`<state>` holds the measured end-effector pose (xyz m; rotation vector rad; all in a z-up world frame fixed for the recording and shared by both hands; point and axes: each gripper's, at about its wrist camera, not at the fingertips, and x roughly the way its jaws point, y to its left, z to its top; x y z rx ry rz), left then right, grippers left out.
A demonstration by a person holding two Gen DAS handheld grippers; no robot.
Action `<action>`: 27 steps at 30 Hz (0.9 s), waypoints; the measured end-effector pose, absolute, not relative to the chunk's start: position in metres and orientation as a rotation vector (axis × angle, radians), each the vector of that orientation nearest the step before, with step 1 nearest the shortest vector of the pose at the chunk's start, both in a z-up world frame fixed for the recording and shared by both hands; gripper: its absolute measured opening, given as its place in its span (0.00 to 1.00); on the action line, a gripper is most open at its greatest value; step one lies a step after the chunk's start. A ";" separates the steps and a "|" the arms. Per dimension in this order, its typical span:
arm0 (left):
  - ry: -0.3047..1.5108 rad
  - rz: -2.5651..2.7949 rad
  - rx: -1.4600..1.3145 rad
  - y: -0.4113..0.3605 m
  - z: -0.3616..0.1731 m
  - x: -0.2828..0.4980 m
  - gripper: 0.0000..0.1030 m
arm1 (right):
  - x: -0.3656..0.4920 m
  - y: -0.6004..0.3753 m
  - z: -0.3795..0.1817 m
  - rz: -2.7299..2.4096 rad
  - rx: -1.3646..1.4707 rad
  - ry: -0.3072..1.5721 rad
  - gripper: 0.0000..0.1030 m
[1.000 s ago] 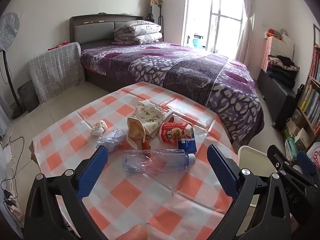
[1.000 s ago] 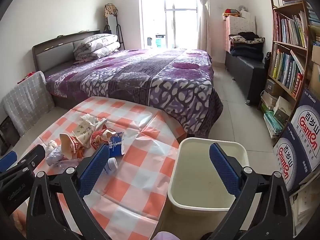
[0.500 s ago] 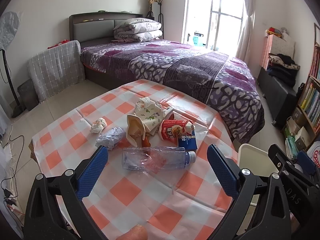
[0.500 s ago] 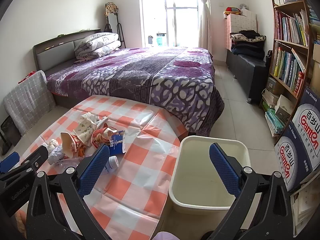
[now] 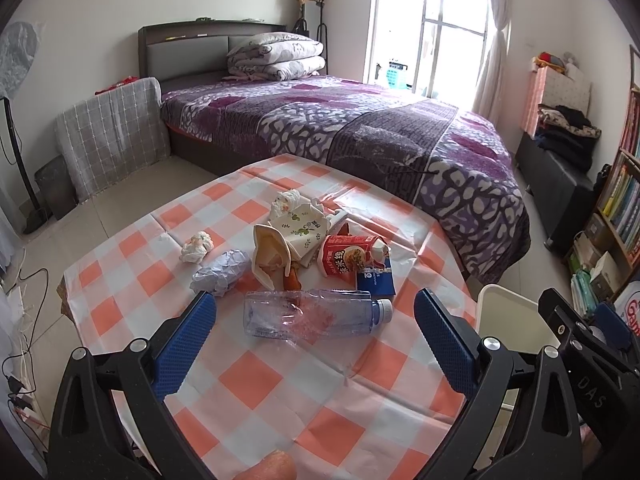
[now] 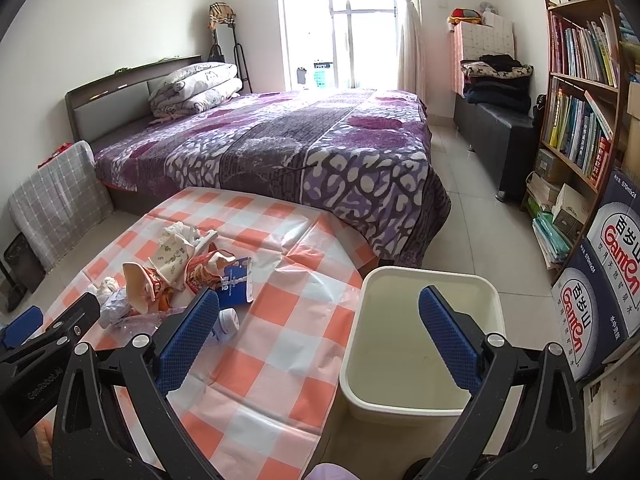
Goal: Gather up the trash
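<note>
Bedroom table (image 5: pixel 256 376) holds its trash; the view has barely shifted. Your left gripper (image 5: pixel 314 316), jaws apart, frames the bottle (image 5: pixel 312 316); your right gripper (image 6: pixel 316 332) gapes over the bin (image 6: pixel 400 404).

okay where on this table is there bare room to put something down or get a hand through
Bare cloth lies on the near side, between the plastic bottle and the table's front edge. Another free strip runs on the right, between the blue carton and the bin. The far corner toward the bed is clear too. The middle is crowded: wrappers, crumpled paper and bottle packed together.
</note>
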<state>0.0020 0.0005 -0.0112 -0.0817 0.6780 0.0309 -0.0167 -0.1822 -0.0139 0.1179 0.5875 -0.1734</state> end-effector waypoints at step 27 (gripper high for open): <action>0.691 0.032 -0.076 -0.001 -0.014 0.003 0.93 | -0.017 -0.181 -0.018 -0.169 0.127 0.601 0.93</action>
